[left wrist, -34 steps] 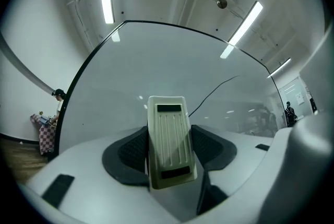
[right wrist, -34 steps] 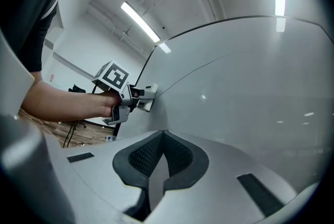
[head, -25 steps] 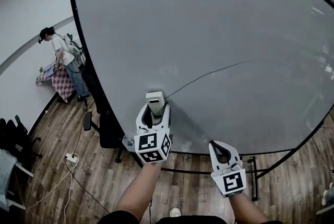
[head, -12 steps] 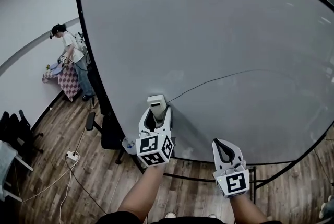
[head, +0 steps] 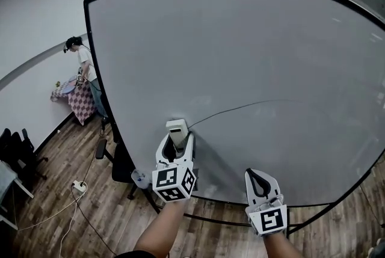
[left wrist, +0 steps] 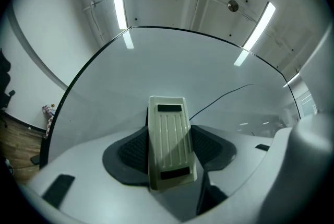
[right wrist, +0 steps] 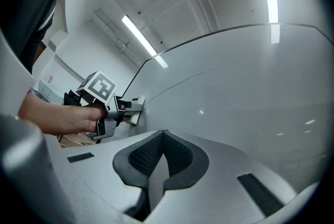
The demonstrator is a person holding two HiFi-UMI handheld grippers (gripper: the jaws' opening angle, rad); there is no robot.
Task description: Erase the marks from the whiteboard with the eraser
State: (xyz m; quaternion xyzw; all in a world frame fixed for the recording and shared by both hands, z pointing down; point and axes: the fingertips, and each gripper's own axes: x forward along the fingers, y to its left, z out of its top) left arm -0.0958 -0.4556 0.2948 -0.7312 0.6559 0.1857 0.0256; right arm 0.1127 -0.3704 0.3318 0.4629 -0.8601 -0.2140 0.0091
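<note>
Office-type rm: wood-plank floor (head: 72, 221), pale walls, strip lights overhead. A big black-framed whiteboard (head: 258, 58) on a black stand fills most of the head view. Far left in the bg a person (head: 81, 61) stands at a small table (head: 75, 100) w/ a checked cloth. Black chairs (head: 15, 151) sit at the left edge, and a white power strip (head: 79, 186) w/ cable lies on the floor.

Print: black/white square marker patterns on each claw's cube. The eraser's back has lengthwise ribs + two dark rectangular patches, one at each end; any text on them is too small to tell.

The board carries one thin dark line (head: 240, 107), arcing from lower left up to the right.

L claw (head: 177, 138) is clamped on the eraser (head: 177, 129). In the left gripper view the cream eraser stands lengthways between the two dark pads, both pressing its sides, w/ its far end sticking out past them. The right gripper view shows its face flat against the board. The eraser's far right corner is just beside the line's lower-left end. The rest of the line runs away up-right, apart from it.

R claw (head: 260, 178): jaws together, pads meeting. It hangs near the board's bottom edge, to the right of the L claw and well apart from the eraser.
</note>
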